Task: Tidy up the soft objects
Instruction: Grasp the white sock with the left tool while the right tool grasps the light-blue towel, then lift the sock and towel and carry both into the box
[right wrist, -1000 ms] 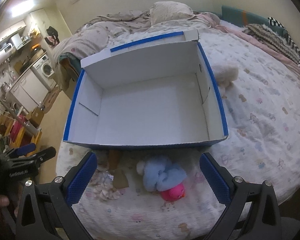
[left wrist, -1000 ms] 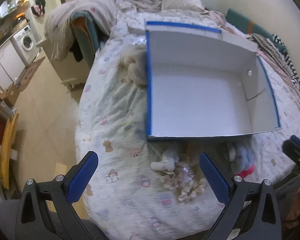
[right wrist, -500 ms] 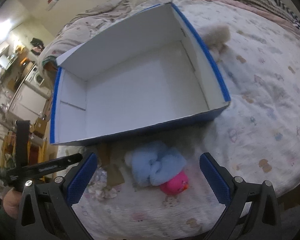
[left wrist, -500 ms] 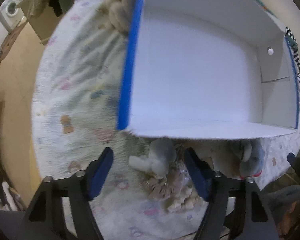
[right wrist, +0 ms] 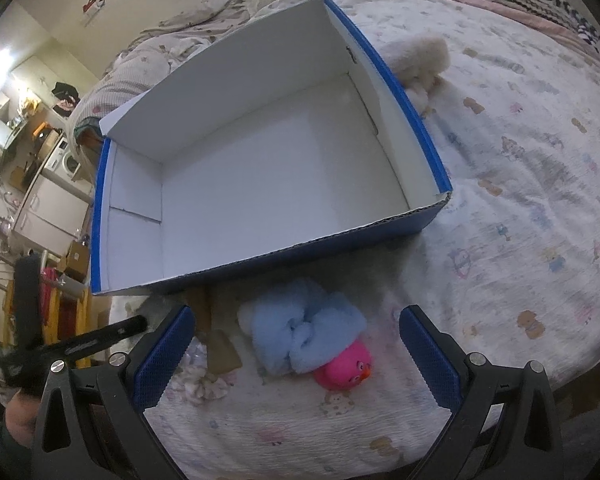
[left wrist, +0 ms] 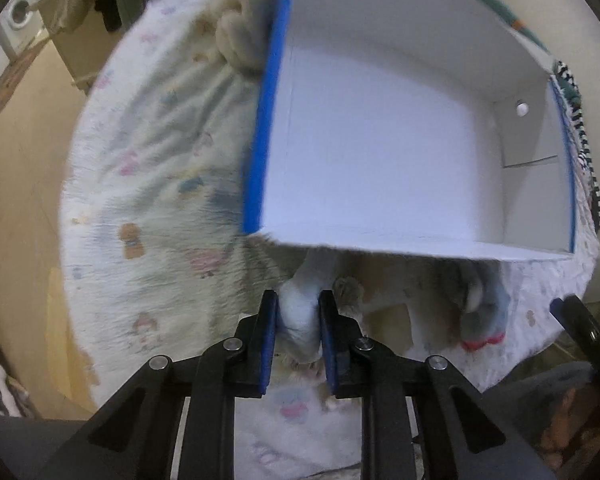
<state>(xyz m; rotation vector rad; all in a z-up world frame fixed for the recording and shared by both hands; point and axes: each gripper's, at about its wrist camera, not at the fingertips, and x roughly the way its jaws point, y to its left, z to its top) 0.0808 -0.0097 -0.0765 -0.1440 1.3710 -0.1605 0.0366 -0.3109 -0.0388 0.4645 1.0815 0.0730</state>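
Cardboard box [right wrist: 260, 168], white inside with blue edges, sat open and empty on the patterned bedspread [right wrist: 540, 220], most likely as the bin for the soft things lying around it. The left gripper [left wrist: 299, 334] had its blue pads pinched narrow on a white plush toy [left wrist: 298, 312] just in front of the box's near wall, a grip that looked meant for lifting the toy over that wall. The right gripper [right wrist: 296, 356] hung with its pads wide apart and nothing between them. A light blue plush [right wrist: 304, 338] and a pink toy [right wrist: 346, 366] touching it lay on the bedspread between those pads, slightly beyond the tips. A cream plush [right wrist: 418, 62] rested against the box's far right side
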